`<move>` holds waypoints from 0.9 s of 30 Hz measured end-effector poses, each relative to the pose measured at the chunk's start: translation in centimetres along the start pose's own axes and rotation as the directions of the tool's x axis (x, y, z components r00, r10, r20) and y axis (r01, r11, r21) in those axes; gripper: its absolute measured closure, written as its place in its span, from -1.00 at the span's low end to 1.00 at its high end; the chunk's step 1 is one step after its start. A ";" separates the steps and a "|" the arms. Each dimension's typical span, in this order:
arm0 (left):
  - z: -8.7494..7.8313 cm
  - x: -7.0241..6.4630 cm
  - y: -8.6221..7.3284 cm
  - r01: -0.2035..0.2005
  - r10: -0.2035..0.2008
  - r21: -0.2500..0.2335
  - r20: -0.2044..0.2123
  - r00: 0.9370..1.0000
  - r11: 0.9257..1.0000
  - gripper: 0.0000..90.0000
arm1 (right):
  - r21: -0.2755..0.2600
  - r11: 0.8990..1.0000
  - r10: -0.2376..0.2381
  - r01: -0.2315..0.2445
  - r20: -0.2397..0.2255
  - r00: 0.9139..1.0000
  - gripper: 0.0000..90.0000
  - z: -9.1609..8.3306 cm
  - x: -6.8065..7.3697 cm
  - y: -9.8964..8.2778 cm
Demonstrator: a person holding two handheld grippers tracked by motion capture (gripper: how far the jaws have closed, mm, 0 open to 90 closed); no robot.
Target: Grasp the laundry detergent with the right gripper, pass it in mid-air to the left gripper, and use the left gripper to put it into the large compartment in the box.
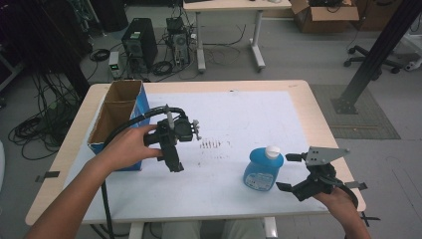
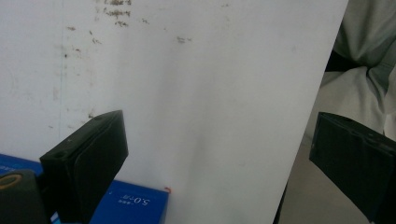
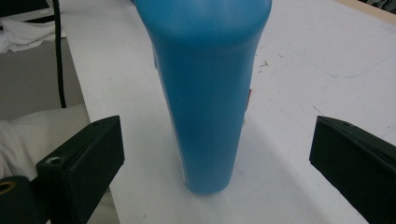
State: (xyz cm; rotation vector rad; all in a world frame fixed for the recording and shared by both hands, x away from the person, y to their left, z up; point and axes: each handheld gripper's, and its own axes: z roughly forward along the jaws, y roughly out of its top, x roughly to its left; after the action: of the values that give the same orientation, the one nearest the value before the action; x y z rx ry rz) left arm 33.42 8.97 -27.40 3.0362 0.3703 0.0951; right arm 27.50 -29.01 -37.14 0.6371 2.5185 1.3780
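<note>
Black jaws of the right gripper (image 3: 219,154) are spread wide on either side of the blue bottle (image 3: 205,88), evidently so its narrow body can be clamped. That bottle is stood upright near the table's (image 1: 298,94) front edge, long axis vertical, white cap (image 1: 272,151) pointed up. Farther left, the left gripper (image 1: 171,149) is held wide and idle beside the cardboard box (image 1: 117,117).

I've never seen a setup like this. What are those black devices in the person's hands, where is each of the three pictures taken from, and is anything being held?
A person at a table holds a two-jaw hand tool in each hand. The high view looks down from above: the left gripper is beside an open cardboard box with blue sides, and the right gripper faces an upright blue bottle with a white cap, on a white mat. The other two pictures come from cameras riding on the grippers. The right gripper view shows the bottle standing between wide-open jaws, untouched. The left gripper's jaws are open over bare mat. Nothing is held.
</note>
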 end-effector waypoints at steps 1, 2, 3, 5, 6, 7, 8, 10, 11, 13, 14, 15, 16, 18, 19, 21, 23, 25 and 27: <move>0.0 0.0 0.0 -0.001 0.001 0.000 0.001 1.000 1.000 -0.89 | -0.001 1.000 0.003 -0.003 -0.001 1.000 -0.94 0.1 0.0 -0.1; 0.0 0.0 0.0 -0.003 0.003 0.002 0.001 1.000 1.000 -0.89 | -0.003 1.000 0.002 -0.002 -0.002 1.000 -0.94 0.1 0.0 -0.2; 0.1 0.0 0.0 0.000 0.000 -0.002 0.001 1.000 1.000 -0.89 | -0.006 1.000 0.005 -0.005 -0.004 1.000 -0.94 0.2 0.0 -0.4; 0.1 0.0 0.1 -0.002 0.002 0.004 0.003 1.000 1.000 -0.89 | -0.009 1.000 0.011 -0.011 -0.004 1.000 -0.94 0.3 0.0 -0.6; 0.1 0.0 0.1 -0.002 0.001 0.005 0.003 1.000 1.000 -0.89 | -0.010 1.000 0.010 -0.010 -0.005 1.000 -0.94 0.4 0.0 -0.7; 0.1 -0.1 0.1 0.000 0.000 0.003 0.002 1.000 1.000 -0.89 | -0.011 1.000 0.012 -0.012 -0.005 1.000 -0.94 0.4 0.0 -0.7; 0.1 -0.1 0.1 -0.001 0.001 0.007 0.002 1.000 1.000 -0.89 | -0.014 1.000 0.014 -0.014 -0.007 1.000 -0.94 0.5 0.0 -0.8; 0.1 0.0 0.1 0.000 0.000 0.003 0.002 1.000 1.000 -0.89 | -0.015 1.000 0.015 -0.015 -0.005 1.000 -0.94 0.6 -0.1 -1.0; 0.1 0.0 0.1 -0.001 0.001 0.006 0.003 1.000 1.000 -0.89 | -0.017 1.000 0.017 -0.017 -0.007 1.000 -0.94 0.6 -0.1 -1.0; 0.1 -0.1 0.1 0.002 -0.002 0.000 0.001 1.000 1.000 -0.89 | -0.020 1.000 0.016 -0.016 -0.007 1.000 -0.94 0.7 -0.1 -1.0; 0.1 -0.1 0.1 0.002 -0.002 0.001 0.001 1.000 1.000 -0.89 | -0.022 1.000 0.016 -0.016 -0.008 1.000 -0.94 0.8 -0.1 -1.0; 0.1 -0.1 0.1 0.003 -0.003 0.001 0.001 1.000 1.000 -0.89 | -0.023 1.000 0.016 -0.016 -0.009 1.000 -0.94 0.8 -0.1 -1.0; 0.1 -0.1 0.1 0.003 -0.003 0.000 0.001 1.000 1.000 -0.89 | -0.024 1.000 0.017 -0.017 -0.008 1.000 -0.94 0.9 -0.1 -0.9; 0.1 -0.1 0.1 0.002 -0.002 0.002 0.001 1.000 1.000 -0.89 | -0.027 0.999 0.017 -0.017 -0.008 1.000 -0.94 1.0 -0.1 -0.9; 0.1 -0.1 0.1 0.002 -0.002 0.001 0.001 1.000 1.000 -0.89 | -0.029 0.999 0.018 -0.018 -0.010 1.000 -0.94 1.1 -0.1 -0.9; 0.0 -0.1 0.1 0.000 0.000 0.005 0.002 1.000 1.000 -0.89 | -0.028 0.999 0.016 -0.017 -0.011 1.000 -0.94 1.4 -0.1 -0.9; 0.0 -0.1 0.1 0.002 -0.002 0.003 0.001 1.000 1.000 -0.89 | -0.025 1.000 0.016 -0.016 -0.013 1.000 -0.94 1.8 0.0 -0.9; 0.0 -0.1 0.0 0.002 -0.002 -0.001 0.001 1.000 1.000 -0.89 | -0.023 1.000 0.015 -0.015 -0.015 1.000 -0.94 2.1 0.0 -0.8; 0.0 -0.1 0.1 0.002 -0.002 -0.001 0.001 1.000 1.000 -0.89 | -0.024 1.000 0.013 -0.014 -0.016 1.000 -0.94 2.4 0.0 -0.7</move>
State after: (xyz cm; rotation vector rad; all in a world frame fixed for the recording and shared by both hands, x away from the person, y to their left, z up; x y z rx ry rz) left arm 33.37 8.91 -27.36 3.0346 0.3729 0.0937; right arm 28.24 -27.52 -39.07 0.6425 2.5099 1.4216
